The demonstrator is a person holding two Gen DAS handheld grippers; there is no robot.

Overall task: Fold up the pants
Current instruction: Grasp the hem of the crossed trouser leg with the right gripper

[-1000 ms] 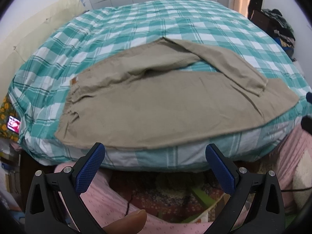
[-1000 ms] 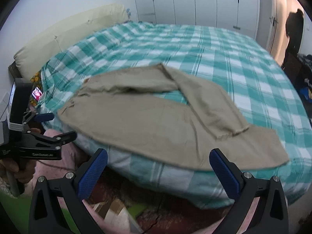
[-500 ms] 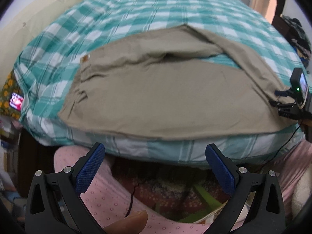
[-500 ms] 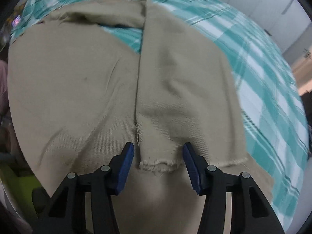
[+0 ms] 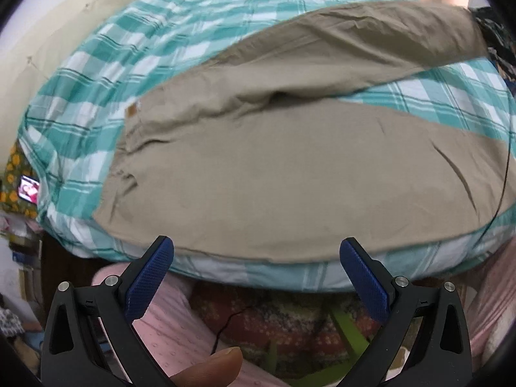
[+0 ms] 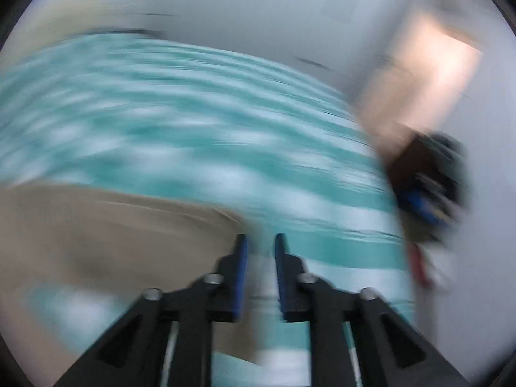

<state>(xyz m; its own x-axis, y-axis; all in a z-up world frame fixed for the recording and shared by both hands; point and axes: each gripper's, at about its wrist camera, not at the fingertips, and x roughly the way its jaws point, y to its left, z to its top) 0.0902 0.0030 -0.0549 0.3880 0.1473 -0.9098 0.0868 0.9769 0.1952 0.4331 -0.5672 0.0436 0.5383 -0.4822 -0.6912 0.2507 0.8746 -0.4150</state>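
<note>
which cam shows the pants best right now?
Left wrist: the pants lie sharp on the bed, waistband to lower leg, upper leg lifted toward the right. Right wrist is motion-blurred, showing only a tan smear of the pants at lower left.

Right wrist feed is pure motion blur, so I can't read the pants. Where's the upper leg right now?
Observer: In the left wrist view the upper leg is up off the bed, stretched toward the frame's upper right. Its end is cut off by the frame edge.
Operator: Other leg?
Observer: The lower leg lies flat along the bed's near edge.
Operator: Left gripper?
Observer: The left gripper is open with nothing between its fingers, and it hovers just short of that near edge.
</note>
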